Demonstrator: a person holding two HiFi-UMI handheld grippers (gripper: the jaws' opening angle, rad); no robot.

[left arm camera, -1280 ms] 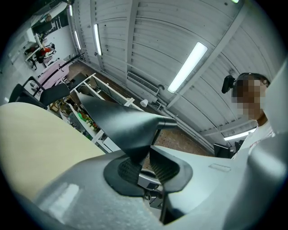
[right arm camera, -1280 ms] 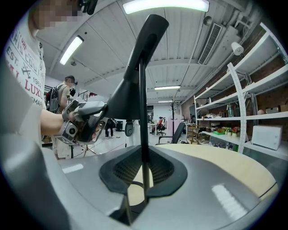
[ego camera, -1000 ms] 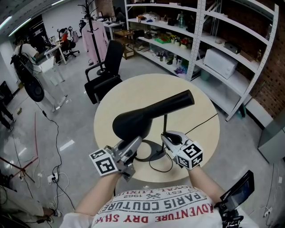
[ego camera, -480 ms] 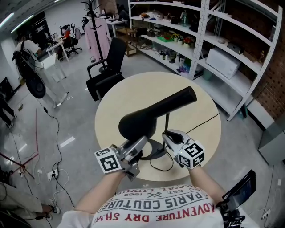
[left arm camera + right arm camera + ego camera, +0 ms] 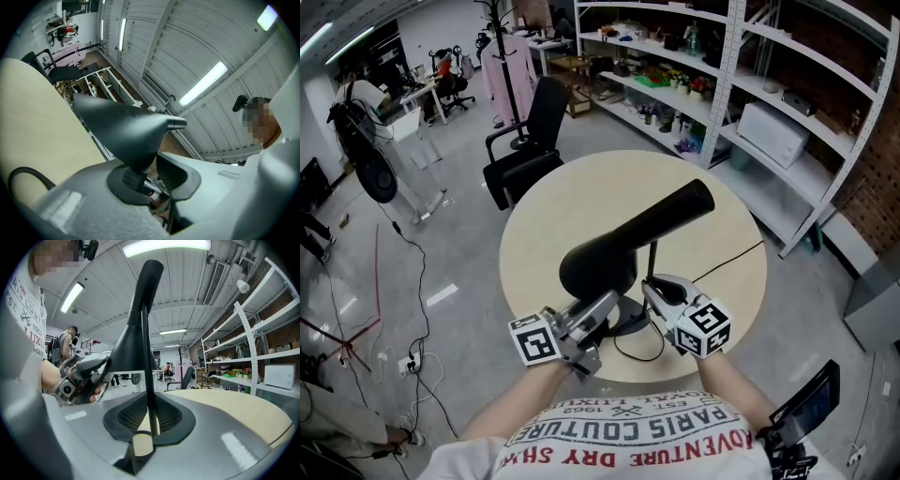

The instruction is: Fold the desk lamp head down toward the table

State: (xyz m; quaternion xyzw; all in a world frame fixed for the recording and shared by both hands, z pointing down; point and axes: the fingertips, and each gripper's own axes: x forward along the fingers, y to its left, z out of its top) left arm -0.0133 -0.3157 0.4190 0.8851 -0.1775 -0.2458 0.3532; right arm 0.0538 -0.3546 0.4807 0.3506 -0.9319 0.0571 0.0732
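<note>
Left gripper: jaws narrow, pinched on wide end of black cone-shaped plastic lamp head. Head rises from between jaws and tapers away, tilted above round beige bench. Round black lamp base: on bench, just ahead of both jaws' tips. Right gripper: jaws narrow, clamped on thin black metal stem, upright between jaws.

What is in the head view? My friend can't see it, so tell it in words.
A black desk lamp stands on a round beige table, seen from above. The person's left claw grips the lamp head while the right claw holds the thin stem. Shelves and a black office chair stand behind.
</note>
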